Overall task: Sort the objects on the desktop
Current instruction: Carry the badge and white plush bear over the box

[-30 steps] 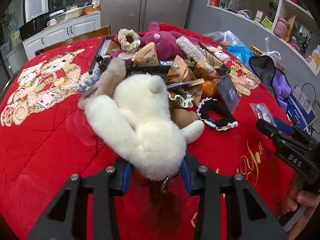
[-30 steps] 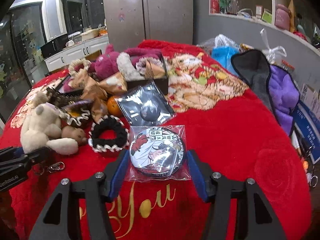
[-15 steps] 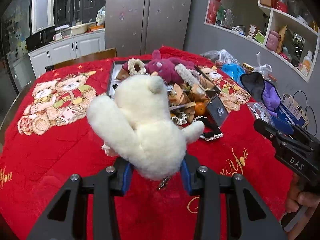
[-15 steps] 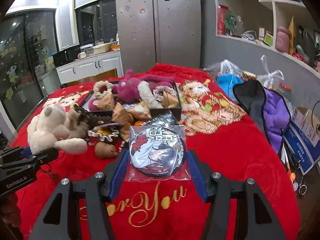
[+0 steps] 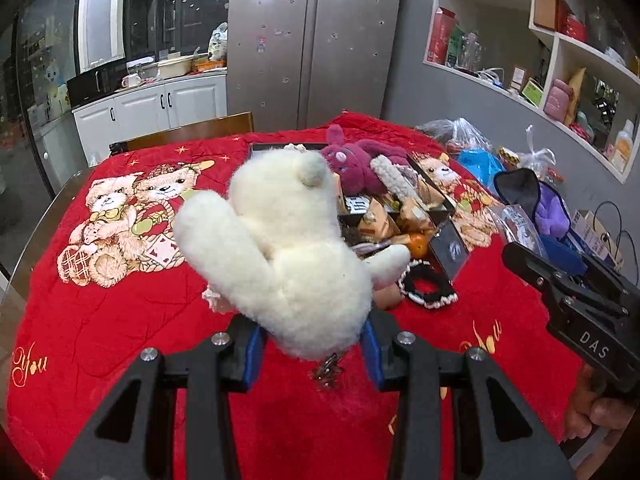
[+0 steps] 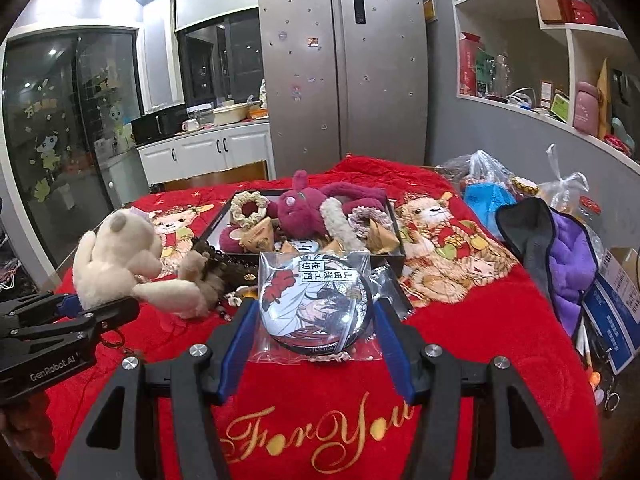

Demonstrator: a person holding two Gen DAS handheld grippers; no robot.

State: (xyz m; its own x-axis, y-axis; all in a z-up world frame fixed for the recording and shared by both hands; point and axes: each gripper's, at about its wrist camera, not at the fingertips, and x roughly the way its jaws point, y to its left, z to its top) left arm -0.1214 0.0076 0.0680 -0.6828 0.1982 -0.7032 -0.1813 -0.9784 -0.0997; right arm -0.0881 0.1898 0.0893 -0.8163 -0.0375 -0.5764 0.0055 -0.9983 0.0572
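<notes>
Plush bear (image 5: 288, 248) hangs above our red cloth (image 5: 120, 320), pinched by our left gripper (image 5: 312, 344); our right gripper (image 6: 316, 344) clamps a bagged round badge (image 6: 316, 304) short of the black tray (image 6: 216, 220).

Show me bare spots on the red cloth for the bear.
Free: the near strip around the gold lettering, and the left side over the printed bears. Crowded: the black tray and the clutter before it; bags line the right edge.
</notes>
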